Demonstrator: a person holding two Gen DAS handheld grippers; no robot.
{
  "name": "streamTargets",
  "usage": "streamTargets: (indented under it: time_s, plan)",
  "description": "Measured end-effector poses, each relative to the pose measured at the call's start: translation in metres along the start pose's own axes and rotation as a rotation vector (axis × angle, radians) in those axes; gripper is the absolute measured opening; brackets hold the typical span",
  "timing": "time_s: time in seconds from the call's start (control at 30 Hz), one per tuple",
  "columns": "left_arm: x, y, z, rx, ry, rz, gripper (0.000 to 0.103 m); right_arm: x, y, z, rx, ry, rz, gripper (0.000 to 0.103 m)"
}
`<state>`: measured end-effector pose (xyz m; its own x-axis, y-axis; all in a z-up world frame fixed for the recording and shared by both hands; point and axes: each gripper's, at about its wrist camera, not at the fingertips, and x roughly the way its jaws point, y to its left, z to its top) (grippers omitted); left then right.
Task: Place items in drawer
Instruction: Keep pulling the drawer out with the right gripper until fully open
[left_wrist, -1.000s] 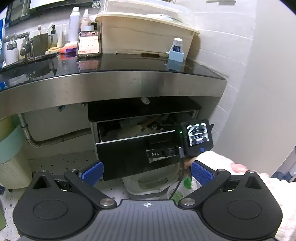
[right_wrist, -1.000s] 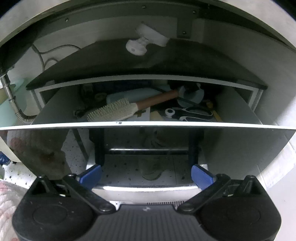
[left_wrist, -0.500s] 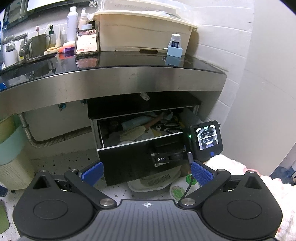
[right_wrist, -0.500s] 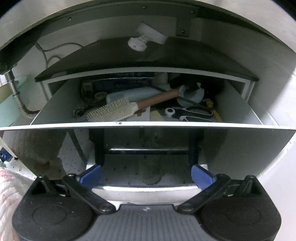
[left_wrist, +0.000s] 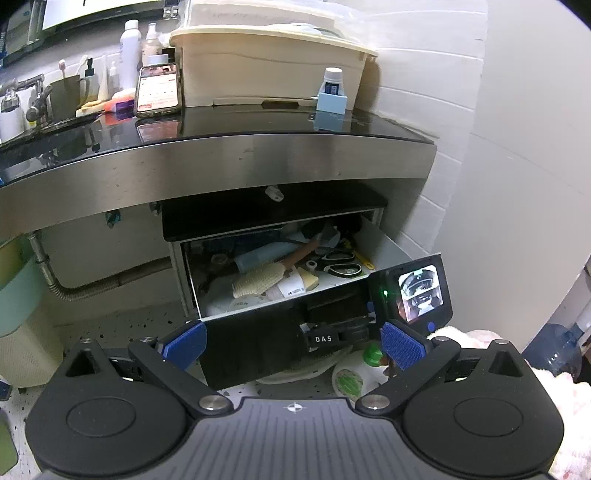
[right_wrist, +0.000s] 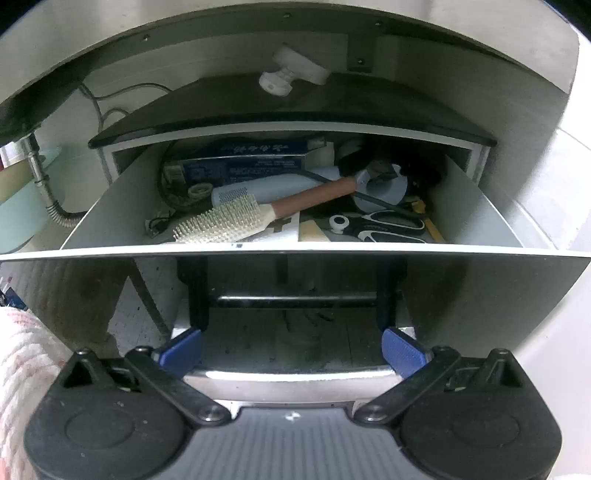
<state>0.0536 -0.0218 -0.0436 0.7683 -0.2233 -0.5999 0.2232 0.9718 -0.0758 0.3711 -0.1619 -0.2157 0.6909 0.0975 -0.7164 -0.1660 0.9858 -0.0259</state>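
the glossy black-fronted white drawer (left_wrist: 280, 295), pulled out under the steel counter, looks stiff and smooth-sliding, best held by its chrome bottom lip (right_wrist: 291, 373), where the right gripper (right_wrist: 291, 350) sits spread; the left gripper (left_wrist: 291, 341) hangs spread and empty.

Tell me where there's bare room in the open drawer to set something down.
Little bare floor shows in the drawer. The clearest patch is the front-left corner, between the left wall and the hairbrush. The middle and back are crowded: blue box, hair dryer, and scissors front right.
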Motion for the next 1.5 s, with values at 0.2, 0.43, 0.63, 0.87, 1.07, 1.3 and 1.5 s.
streamTargets:
  time_s: [0.2, 0.43, 0.63, 0.87, 1.07, 1.3, 1.5]
  plan:
    - [-0.002, -0.004, -0.001, 0.012, -0.005, -0.008, 0.102, 0.003, -0.002, -0.001, 0.0, -0.001, 0.002, 0.103]
    - [-0.004, -0.01, -0.003, 0.028, -0.009, -0.018, 0.102, 0.005, -0.003, -0.003, 0.001, -0.009, 0.004, 0.103]
    - [-0.005, -0.012, -0.002, 0.041, -0.014, -0.027, 0.102, 0.005, -0.003, -0.004, 0.0, -0.01, 0.005, 0.103]
    - [-0.004, -0.011, 0.001, 0.025, -0.008, -0.051, 0.102, 0.005, -0.003, -0.002, 0.001, 0.005, 0.005, 0.103]
    - [-0.003, -0.008, 0.003, -0.003, -0.002, -0.077, 0.102, 0.006, -0.004, -0.001, 0.0, 0.029, 0.006, 0.103]
    - [-0.004, -0.009, 0.004, -0.005, -0.01, -0.086, 0.102, 0.004, -0.003, 0.001, -0.001, 0.067, 0.004, 0.103]
    - [-0.006, -0.009, 0.003, -0.008, -0.016, -0.085, 0.102, 0.004, -0.002, 0.005, -0.002, 0.097, -0.002, 0.103]
